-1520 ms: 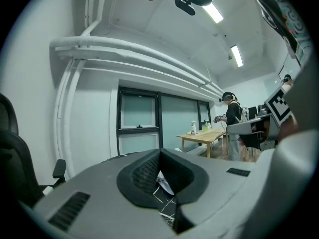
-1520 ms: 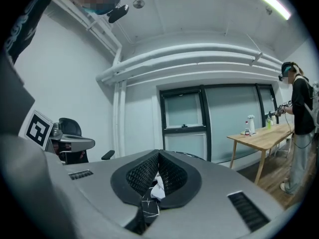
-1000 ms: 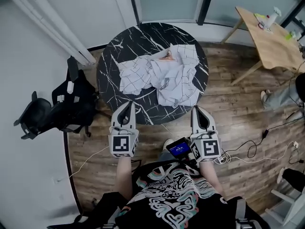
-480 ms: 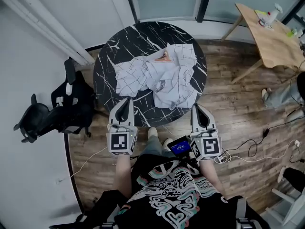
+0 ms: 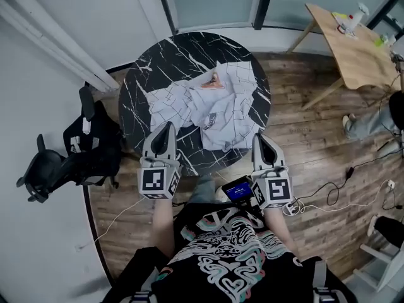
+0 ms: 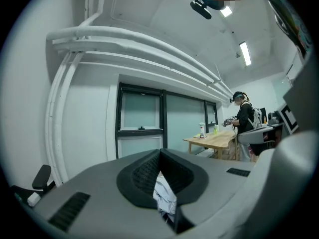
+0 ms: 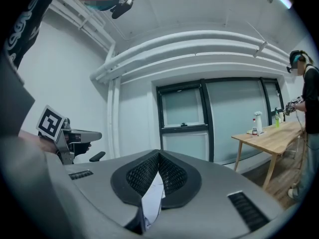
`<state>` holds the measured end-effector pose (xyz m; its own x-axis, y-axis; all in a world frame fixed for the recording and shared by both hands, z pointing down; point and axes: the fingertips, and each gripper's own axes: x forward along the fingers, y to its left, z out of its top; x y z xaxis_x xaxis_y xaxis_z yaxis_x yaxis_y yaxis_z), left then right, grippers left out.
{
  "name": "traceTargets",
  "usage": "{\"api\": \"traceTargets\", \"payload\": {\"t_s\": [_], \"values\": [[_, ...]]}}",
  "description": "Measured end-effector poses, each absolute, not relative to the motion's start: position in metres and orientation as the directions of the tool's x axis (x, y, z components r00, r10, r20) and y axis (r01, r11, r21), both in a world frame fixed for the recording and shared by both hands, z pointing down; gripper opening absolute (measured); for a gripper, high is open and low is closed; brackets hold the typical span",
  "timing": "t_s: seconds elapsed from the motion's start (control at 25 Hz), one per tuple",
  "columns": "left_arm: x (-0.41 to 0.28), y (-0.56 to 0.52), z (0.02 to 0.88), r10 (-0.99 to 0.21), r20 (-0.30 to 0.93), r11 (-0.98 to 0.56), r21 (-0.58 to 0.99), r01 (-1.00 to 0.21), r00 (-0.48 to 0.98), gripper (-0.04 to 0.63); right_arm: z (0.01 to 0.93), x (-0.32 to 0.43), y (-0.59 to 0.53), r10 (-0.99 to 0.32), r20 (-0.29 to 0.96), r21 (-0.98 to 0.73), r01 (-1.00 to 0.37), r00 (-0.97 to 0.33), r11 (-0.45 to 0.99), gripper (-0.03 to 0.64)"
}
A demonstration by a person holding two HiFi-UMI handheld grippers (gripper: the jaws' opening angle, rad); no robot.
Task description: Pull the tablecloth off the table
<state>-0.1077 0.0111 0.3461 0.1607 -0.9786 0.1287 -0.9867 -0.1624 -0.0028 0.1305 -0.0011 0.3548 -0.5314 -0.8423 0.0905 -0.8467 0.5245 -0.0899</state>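
**Tablecloth** (image 5: 211, 109): one, white with a dark grid, crumpled on the round black marble bench (image 5: 161, 68).

**Grippers:** two. We found the left gripper (image 5: 165, 129) and the right gripper (image 5: 258, 139) each with jaws together on nothing. Both were at the bench's near edge, close to the cloth.

**Marker cubes:** two.

**Office chair** (image 5: 69, 160): one.

**Wooden bench** (image 5: 353, 46): one, cut off by the frame.

**Illegible:** we could not read the print on the cloth or the small blue screen (image 5: 238, 190).
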Motion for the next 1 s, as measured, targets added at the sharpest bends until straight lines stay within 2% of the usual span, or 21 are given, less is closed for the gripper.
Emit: {"api": "traceTargets", "payload": {"t_s": [0.24,1.0], "values": [[-0.119,-0.018,0.344,-0.976,0.127,-0.180,-0.009,-0.984,0.178,0.023,0.352,0.126,-0.025,-0.871,0.080,-0.079,-0.874,-0.485,0.480,0.020],[-0.131,-0.074,0.374,-0.952,0.184,-0.252,-0.010,-0.968,0.246,0.023,0.389,0.108,-0.062,-0.879,0.202,-0.072,-0.901,-0.433,0.427,0.020]]}}
